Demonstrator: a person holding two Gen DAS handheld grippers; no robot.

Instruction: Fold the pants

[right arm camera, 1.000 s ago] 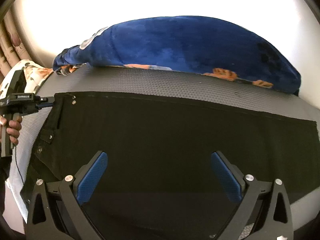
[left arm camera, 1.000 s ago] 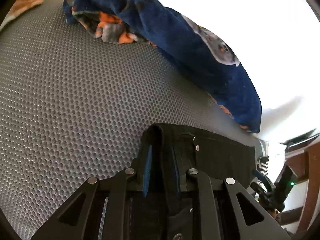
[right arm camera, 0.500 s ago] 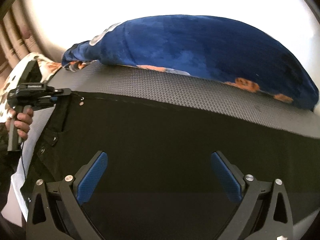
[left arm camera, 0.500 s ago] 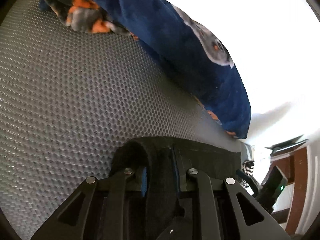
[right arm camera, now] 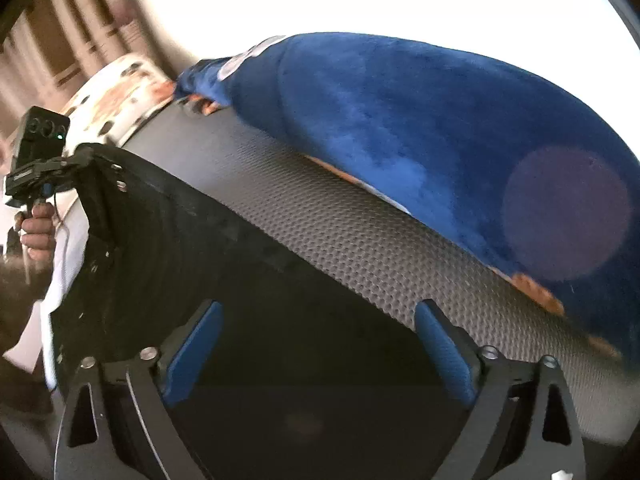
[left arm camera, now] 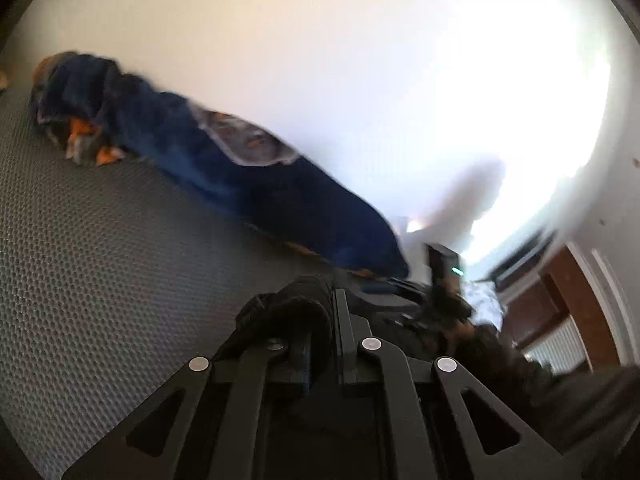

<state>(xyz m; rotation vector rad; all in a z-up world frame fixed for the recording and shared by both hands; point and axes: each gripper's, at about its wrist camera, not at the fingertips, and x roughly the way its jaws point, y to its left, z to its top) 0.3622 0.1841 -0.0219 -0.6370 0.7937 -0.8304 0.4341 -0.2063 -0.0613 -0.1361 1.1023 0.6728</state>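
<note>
Black pants (right arm camera: 248,300) lie on a grey honeycomb mat (right arm camera: 360,240), with the waistband end at the left raised off it. My left gripper (left arm camera: 320,320) is shut on the bunched waistband of the pants (left arm camera: 296,308) and holds it up above the mat (left arm camera: 100,260). It also shows at the far left of the right wrist view (right arm camera: 60,172), with the waistband hanging from it. My right gripper (right arm camera: 316,340) is open and empty, its blue pads (right arm camera: 196,348) spread wide over the pants' leg. The right gripper shows blurred in the left wrist view (left arm camera: 444,280).
A rolled blue fleece blanket (right arm camera: 440,128) with orange patches lies along the mat's far edge, also in the left wrist view (left arm camera: 240,184). A floral pillow (right arm camera: 116,92) sits at the far left. A white wall stands behind.
My left gripper has lifted the waistband off the mat and swung upward and towards the right gripper. The pants now curl up at the left. My right gripper has stayed open and tilted.
</note>
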